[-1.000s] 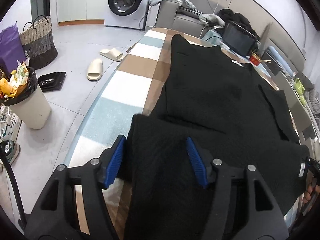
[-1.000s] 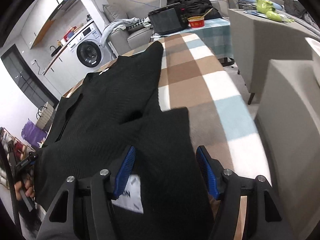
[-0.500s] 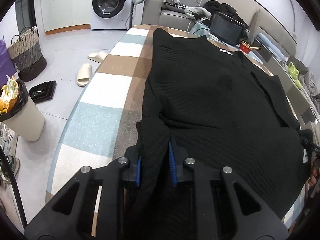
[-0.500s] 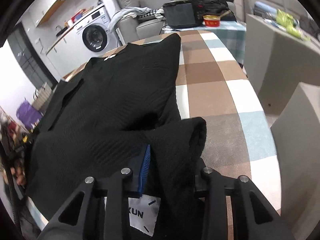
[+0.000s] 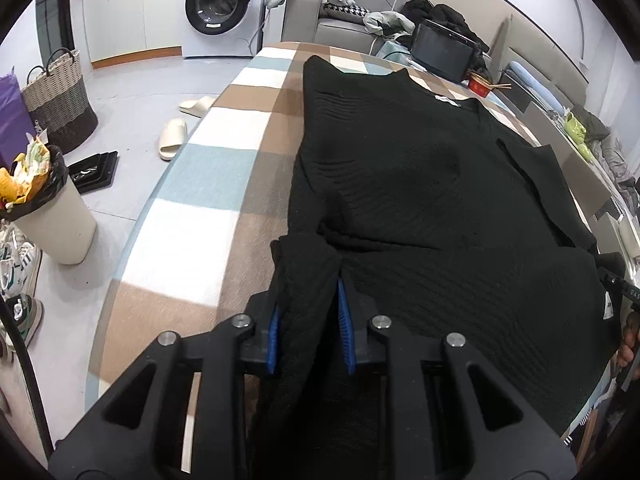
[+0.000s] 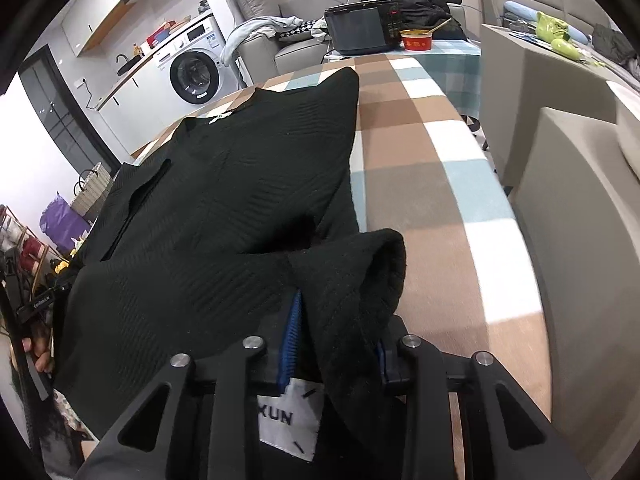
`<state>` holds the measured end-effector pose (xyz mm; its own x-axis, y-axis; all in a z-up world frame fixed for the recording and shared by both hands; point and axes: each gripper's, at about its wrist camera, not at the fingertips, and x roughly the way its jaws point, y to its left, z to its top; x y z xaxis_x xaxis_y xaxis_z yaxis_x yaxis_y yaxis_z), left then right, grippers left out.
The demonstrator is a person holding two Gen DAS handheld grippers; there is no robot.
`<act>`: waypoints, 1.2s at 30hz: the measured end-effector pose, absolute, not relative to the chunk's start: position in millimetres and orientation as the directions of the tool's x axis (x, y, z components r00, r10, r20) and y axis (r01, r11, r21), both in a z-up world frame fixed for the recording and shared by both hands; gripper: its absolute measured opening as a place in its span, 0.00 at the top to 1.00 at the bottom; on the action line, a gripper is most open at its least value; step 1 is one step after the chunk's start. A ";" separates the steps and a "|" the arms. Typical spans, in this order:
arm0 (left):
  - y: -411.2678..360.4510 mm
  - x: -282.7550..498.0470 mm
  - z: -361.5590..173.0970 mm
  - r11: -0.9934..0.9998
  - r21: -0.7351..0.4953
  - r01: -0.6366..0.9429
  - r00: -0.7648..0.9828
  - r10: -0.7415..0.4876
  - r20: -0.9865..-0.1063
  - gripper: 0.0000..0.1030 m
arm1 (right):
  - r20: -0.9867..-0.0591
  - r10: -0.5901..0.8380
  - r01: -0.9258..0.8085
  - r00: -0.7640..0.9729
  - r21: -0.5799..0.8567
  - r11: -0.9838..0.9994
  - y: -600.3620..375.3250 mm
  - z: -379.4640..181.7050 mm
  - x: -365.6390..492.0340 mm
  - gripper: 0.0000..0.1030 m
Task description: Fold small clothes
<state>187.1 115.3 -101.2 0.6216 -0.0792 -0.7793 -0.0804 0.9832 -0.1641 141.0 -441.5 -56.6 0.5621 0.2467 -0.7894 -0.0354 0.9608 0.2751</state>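
1. Black sweater (image 5: 420, 184) lies flat on the checked desk (image 5: 208, 184).
2. Left tool (image 5: 308, 312) and right tool (image 6: 336, 332) each pinch a hem corner, jaws having just eased slightly.
3. Soft, floppy knit; gripping corners suits folding.

Before us, our black ribbed knit top (image 5: 420, 184), flat on the checked surface (image 5: 224, 184), near hem corners bunched, lifted.

We see a checked blanket (image 5: 224, 184) on the table, washing machine (image 5: 218, 4) at back, woven basket (image 5: 60, 100), full bin (image 5: 48, 208), two slippers (image 5: 173, 141) on floor, red bowl (image 6: 416, 39) beside a dark screen (image 6: 356, 29).
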 end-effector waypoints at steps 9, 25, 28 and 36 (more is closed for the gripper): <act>157.2 132.6 -82.9 0.963 -0.211 -0.169 0.657 -0.049 -0.753 0.51 | -0.771 0.312 -0.052 0.555 0.342 0.938 -474.0 -41.4 95.2 0.43; 142.8 83.5 -87.4 0.985 -0.154 -0.078 0.575 -0.081 -0.814 0.48 | -0.713 0.504 -0.134 0.487 0.509 0.850 -489.7 -53.6 60.2 0.43; 138.1 76.8 -89.0 0.984 -0.174 -0.035 0.553 -0.126 -0.824 0.48 | -0.714 0.500 -0.136 0.490 0.504 0.853 -488.8 -54.6 58.8 0.43; 123.7 62.9 -92.6 0.970 -0.228 0.085 0.506 -0.239 -0.829 0.51 | -0.724 0.462 -0.108 0.512 0.479 0.871 -491.6 -57.1 58.1 0.43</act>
<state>63.0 123.7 -92.6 0.5061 -0.2394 -0.8286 0.0853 0.9699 -0.2281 58.1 -491.6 -57.1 0.5125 0.4620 -0.7238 -0.1080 0.8709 0.4794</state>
